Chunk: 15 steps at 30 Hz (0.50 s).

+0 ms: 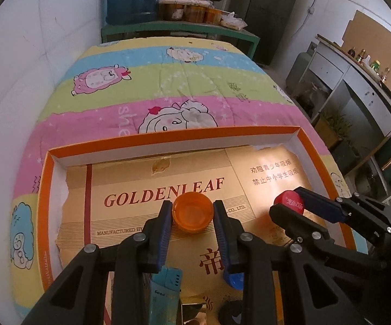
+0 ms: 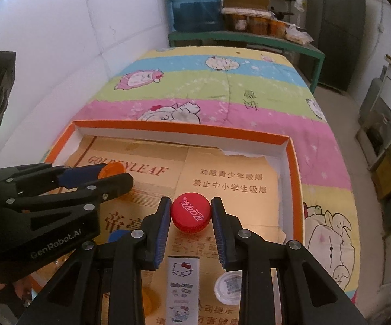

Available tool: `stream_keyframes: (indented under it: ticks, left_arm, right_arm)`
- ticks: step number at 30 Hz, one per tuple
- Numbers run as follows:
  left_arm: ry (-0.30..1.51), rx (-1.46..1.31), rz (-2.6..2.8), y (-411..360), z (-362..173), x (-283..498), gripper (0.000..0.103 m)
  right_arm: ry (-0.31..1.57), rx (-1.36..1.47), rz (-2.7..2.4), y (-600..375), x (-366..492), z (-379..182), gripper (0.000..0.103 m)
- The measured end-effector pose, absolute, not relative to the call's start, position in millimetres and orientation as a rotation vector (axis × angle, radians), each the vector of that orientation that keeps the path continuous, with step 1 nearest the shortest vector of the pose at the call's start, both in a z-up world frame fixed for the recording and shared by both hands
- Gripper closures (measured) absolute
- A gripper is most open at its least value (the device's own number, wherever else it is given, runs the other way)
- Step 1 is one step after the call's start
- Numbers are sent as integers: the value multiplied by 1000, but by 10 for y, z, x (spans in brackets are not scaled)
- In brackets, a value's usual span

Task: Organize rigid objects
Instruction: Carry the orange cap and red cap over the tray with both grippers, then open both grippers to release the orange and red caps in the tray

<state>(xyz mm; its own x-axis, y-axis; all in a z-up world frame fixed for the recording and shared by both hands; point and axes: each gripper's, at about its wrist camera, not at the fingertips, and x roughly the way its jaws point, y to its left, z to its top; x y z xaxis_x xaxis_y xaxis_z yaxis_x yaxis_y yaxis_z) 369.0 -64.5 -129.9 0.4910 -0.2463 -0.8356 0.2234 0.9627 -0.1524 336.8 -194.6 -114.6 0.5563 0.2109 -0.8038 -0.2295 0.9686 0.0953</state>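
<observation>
Over the orange-rimmed tray (image 1: 45, 189) that lies on the cartoon quilt (image 1: 152, 81) of the bed, both grippers hang side by side, each with a bottle cap. On the left, the left gripper (image 1: 192, 211) has its jaws pinching an orange cap (image 1: 192, 212), open side up, above the "GOLDENLEAF" cardboard liner (image 1: 130, 187) of the tray. On the right, the right gripper (image 2: 191, 211) has its jaws pinching a red cap (image 2: 191, 211), printed top up, over the liner's Chinese text. Whether either cap touches the cardboard I cannot tell. Nearer the person, more things lie in the tray: a blue cap (image 1: 234, 280), a teal packet (image 1: 167, 284), a Hello Kitty box (image 2: 182, 287) and a white cap (image 2: 229, 287). My guess is the sorting is midway: 2 caps are in hand, headed for the bare far half of the tray, none looks set down there yet, and at least 4 other items wait near the front for their turn.
</observation>
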Motion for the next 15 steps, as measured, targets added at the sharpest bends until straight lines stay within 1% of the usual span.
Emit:
stream_keyframes:
  ticks: [15]
  left_arm:
    - [1011,-42,-312,-624,-1361,3705,72]
  right_arm:
    - [994,-20,252,-1955,3410,-1281,72]
